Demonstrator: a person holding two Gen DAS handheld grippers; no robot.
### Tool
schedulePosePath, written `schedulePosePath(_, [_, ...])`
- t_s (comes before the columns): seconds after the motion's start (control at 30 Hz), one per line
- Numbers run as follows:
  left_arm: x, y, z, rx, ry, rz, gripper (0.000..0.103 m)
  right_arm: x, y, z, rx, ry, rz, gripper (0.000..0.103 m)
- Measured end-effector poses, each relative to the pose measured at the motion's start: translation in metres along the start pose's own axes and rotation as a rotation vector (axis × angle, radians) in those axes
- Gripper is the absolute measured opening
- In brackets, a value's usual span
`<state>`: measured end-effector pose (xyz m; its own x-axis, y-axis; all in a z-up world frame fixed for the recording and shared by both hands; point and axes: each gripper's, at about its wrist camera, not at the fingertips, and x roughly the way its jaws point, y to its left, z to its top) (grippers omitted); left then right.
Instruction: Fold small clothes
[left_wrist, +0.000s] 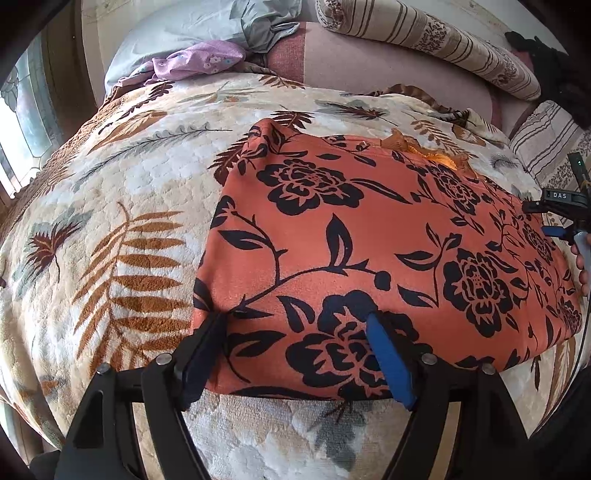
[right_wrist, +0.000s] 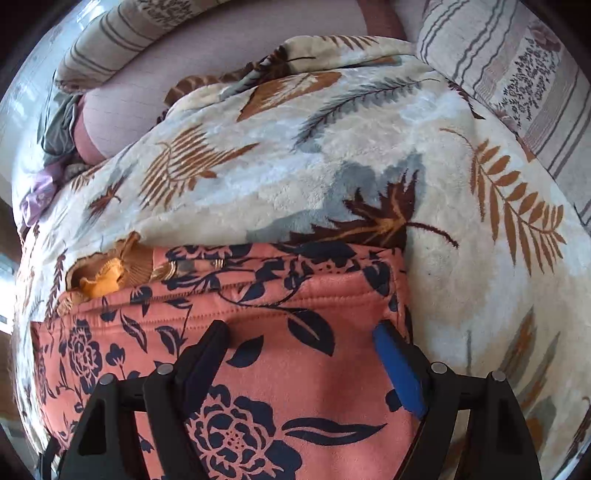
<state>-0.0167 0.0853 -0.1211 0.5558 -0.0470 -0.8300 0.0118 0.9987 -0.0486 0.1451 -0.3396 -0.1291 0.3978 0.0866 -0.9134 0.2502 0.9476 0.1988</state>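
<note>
An orange garment with black flowers (left_wrist: 369, 236) lies flat on a leaf-patterned blanket (left_wrist: 122, 192). My left gripper (left_wrist: 295, 318) stands open over the garment's near left corner. Its dark finger (left_wrist: 212, 332) is at the left edge and its blue pad (left_wrist: 384, 350) rests over a printed flower; nothing is pinched. In the right wrist view the same garment (right_wrist: 314, 369) shows a stitched hem band and a mustard frilled piece (right_wrist: 99, 282) at its far left. My right gripper (right_wrist: 301, 328) is open just above the hem band. It also shows at the right edge of the left wrist view (left_wrist: 554, 221).
Striped bolster pillows (left_wrist: 436, 40) (right_wrist: 517, 74) lie at the back and right of the bed. A purple flowered cloth (left_wrist: 199, 61) and a grey cloth (left_wrist: 258, 26) are heaped at the back left. A window (left_wrist: 22, 122) is at the far left. A hand (left_wrist: 583, 266) shows at the right edge.
</note>
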Motion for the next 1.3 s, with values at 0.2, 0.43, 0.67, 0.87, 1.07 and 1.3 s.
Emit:
schedulePosePath(0.2, [-0.007,0.001,0.001,-0.018,0.007,-0.002,0.079,-0.04,0.013,-0.028,-0.045,-0.058,0.031,0.083])
schedulePosePath(0.43, [-0.043,0.005,-0.011,-0.04,-0.034,0.005,0.079,-0.086,0.018,-0.105,-0.071,-0.048,0.141,0.083])
schedulePosePath(0.67, [-0.061,0.011,-0.02,-0.082,-0.038,0.011,0.079,-0.07,0.011,-0.155,-0.066,0.033,0.161,0.084])
schedulePosePath(0.87, [-0.071,0.012,-0.021,-0.079,-0.06,0.019,0.079,-0.097,-0.003,-0.155,-0.007,-0.052,0.202,0.084])
schedulePosePath(1.07, [-0.07,0.009,-0.019,-0.075,-0.057,0.012,0.079,-0.073,-0.036,-0.16,0.14,-0.005,0.221,0.083])
schedulePosePath(1.3, [-0.057,0.01,-0.011,-0.075,-0.045,0.032,0.079,-0.102,-0.015,-0.155,0.06,-0.105,0.259,0.084])
